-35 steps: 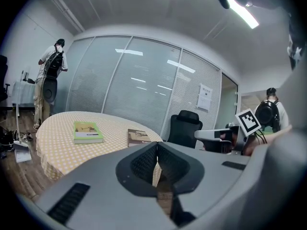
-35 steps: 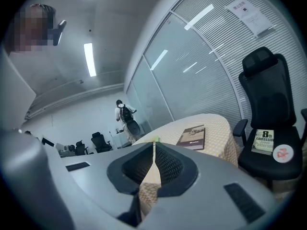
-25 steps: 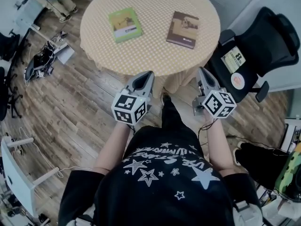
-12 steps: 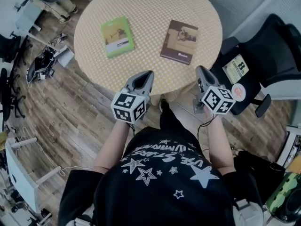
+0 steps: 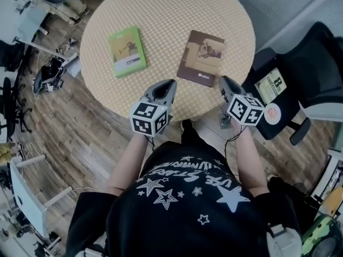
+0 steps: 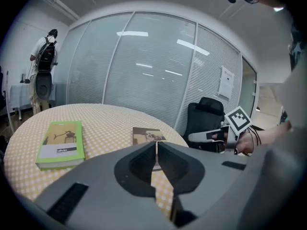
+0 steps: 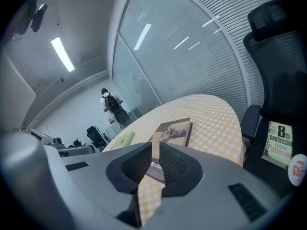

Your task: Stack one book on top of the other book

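Both grippers are shut tight and hold nothing. The left gripper point(image 5: 165, 84) has its two jaws pressed together. Its tip hangs over the near edge of the table. The right gripper point(image 5: 223, 81) has only a thin slit between its jaws. It hangs by the near right edge of the table, between the table and the chair. A person's hands hold both of them.

The round table point(image 5: 171, 9) is the biggest thing. It has a yellow and white checked cloth on it. A black office chair point(image 5: 308, 58) stands beside its right edge. On the seat of the chair lies a book point(image 5: 269, 85) with a big 8 on its cover.

Two books lie flat on the table, apart from each other. The brown book point(image 5: 201, 57) lies close to the near edge, just ahead of the two grippers and nearer to the right one. The green book point(image 5: 127, 51) lies close to the left edge, a bit farther from the left gripper. They lie side by side, not one on top of the other.
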The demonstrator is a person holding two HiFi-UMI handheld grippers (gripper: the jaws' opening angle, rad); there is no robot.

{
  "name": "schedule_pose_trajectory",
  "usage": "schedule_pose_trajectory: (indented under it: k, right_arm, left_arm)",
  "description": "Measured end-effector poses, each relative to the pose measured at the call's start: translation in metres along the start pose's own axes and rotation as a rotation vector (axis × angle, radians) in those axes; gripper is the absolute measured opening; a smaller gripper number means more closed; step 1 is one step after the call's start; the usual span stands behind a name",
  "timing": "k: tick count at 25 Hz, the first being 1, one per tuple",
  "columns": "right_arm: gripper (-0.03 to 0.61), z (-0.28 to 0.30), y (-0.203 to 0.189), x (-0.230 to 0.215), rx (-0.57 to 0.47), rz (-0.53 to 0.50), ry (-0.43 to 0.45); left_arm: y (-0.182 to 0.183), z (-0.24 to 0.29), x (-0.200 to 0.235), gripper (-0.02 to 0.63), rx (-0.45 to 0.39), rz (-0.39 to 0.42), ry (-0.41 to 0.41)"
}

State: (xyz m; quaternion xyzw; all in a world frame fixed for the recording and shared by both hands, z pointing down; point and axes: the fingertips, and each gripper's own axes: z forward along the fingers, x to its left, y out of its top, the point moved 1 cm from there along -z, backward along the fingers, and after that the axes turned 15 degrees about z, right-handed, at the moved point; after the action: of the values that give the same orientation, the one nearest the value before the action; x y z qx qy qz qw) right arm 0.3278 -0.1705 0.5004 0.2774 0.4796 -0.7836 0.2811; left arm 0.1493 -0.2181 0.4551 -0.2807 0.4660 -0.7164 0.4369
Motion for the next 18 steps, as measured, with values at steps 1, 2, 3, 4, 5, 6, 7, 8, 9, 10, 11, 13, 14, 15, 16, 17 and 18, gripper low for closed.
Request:
schedule_pose_trajectory:
  k: [1,2,3,4,5,6,7,8,9,10,11,13,14,15,16,17,18]
  right_arm:
    - [0.032,0.004,0.001,-0.003,0.011,0.003,0.0]
    - [0.032,0.008,0.001,-0.007,0.023,0.005,0.001]
    - [0.032,0.012,0.001,-0.009,0.036,0.005,0.002]
    - [0.033,0.016,0.002,-0.012,0.048,0.004,0.002]
    - [0.034,0.02,0.002,-0.015,0.058,0.002,0.001]
    - [0.034,0.024,0.003,-0.018,0.066,0.002,-0.003]
    - [0.034,0.027,0.004,-0.022,0.074,0.004,-0.007]
    - [0.035,0.03,0.004,-0.025,0.082,0.009,-0.011]
    - [0.041,0.033,0.003,-0.028,0.091,0.014,-0.012]
    - [0.047,0.036,0.003,-0.03,0.102,0.02,-0.013]
    - [0.056,0.038,0.002,-0.032,0.113,0.023,-0.016]
    - [0.079,0.042,0.001,-0.037,0.133,0.027,-0.021]
    - [0.088,0.045,0.001,-0.04,0.143,0.029,-0.023]
    - [0.097,0.047,-0.001,-0.042,0.152,0.032,-0.026]
    - [0.108,0.049,-0.003,-0.045,0.16,0.035,-0.031]
    - [0.12,0.05,-0.005,-0.046,0.168,0.039,-0.035]
    - [0.134,0.052,-0.007,-0.047,0.174,0.043,-0.037]
  left_arm:
    - [0.0,0.006,0.001,0.011,0.007,-0.005,-0.003]
    - [-0.001,0.012,0.001,0.011,0.015,-0.009,-0.004]
    - [-0.002,0.018,0.002,0.011,0.022,-0.012,-0.003]
    - [-0.002,0.023,0.004,0.011,0.028,-0.013,-0.002]
    - [-0.003,0.029,0.005,0.011,0.034,-0.014,0.0]
    - [-0.003,0.034,0.007,0.011,0.04,-0.014,0.001]
    - [-0.004,0.039,0.009,0.011,0.049,-0.015,0.002]
    - [-0.006,0.044,0.011,0.012,0.058,-0.016,0.004]
    - [-0.007,0.048,0.013,0.012,0.069,-0.016,0.008]
    - [-0.008,0.052,0.015,0.012,0.078,-0.014,0.014]
    - [-0.009,0.055,0.017,0.012,0.084,-0.011,0.021]
    - [-0.007,0.064,0.02,0.012,0.089,-0.006,0.031]
    - [-0.006,0.069,0.021,0.012,0.092,-0.004,0.033]
    - [-0.006,0.074,0.022,0.012,0.099,-0.002,0.033]
    - [-0.008,0.077,0.022,0.014,0.11,0.0,0.031]
    - [-0.012,0.08,0.023,0.025,0.123,0.001,0.026]
    - [-0.015,0.082,0.023,0.063,0.137,0.002,0.02]
